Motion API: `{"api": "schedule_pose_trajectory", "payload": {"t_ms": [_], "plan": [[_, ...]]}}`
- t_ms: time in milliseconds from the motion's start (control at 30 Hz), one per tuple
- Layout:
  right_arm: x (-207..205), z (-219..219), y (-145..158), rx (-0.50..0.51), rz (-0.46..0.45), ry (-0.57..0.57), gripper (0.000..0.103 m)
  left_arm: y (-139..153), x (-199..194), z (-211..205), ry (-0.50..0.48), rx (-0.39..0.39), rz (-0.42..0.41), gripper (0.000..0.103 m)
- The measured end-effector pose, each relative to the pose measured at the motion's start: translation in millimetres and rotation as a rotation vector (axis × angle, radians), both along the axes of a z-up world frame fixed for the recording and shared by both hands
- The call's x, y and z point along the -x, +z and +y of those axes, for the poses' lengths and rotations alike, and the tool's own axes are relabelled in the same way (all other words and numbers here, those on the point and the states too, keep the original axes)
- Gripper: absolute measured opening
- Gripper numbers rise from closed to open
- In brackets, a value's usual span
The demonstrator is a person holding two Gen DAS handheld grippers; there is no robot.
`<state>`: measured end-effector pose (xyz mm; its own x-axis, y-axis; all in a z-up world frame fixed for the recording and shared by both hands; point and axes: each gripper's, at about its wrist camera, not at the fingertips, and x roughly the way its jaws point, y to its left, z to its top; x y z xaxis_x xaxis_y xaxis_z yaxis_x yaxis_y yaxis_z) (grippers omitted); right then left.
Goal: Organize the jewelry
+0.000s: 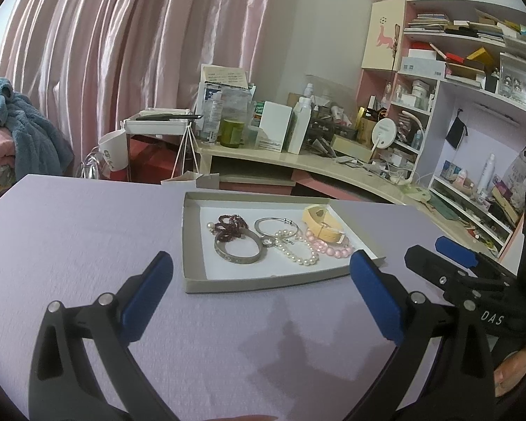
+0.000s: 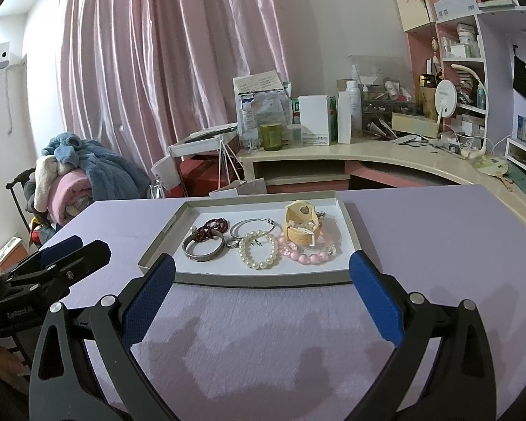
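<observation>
Jewelry all inside shallow tray (image 2: 350, 222): silver bangle (image 2: 203, 248), dark red beads (image 2: 212, 227), thin hoop (image 2: 250, 227), pearl bracelet (image 2: 258, 251), pink beads (image 2: 307, 253), yellow strap (image 2: 299, 226). Left gripper (image 1: 261, 293) and right gripper (image 2: 261, 289) short of tray's near rim, fingers spread, empty. Sorted or awaiting sorting: unclear. Pieces overlapping; tray wall obstructs low approach.

Bare tabletop (image 2: 438, 245) flanks tray (image 2: 263, 278); jewelry seemingly crowded.

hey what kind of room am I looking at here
Most likely a bedroom or dressing corner at home: long pink curtains, a curved vanity desk crowded with bottles and a round mirror, and folded blankets heaped on a chair.
</observation>
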<state>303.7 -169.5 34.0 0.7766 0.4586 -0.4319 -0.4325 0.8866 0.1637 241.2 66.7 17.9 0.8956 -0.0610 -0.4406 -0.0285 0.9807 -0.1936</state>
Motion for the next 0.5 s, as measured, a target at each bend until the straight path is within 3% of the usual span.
{"api": "schedule_pose_trajectory", "payload": {"t_ms": [500], "plan": [[0.1,-0.2,-1.5,0.005,0.004,0.000,0.101,1.3,1.4,-1.4,-0.005,0.007,0.000,0.101]]}}
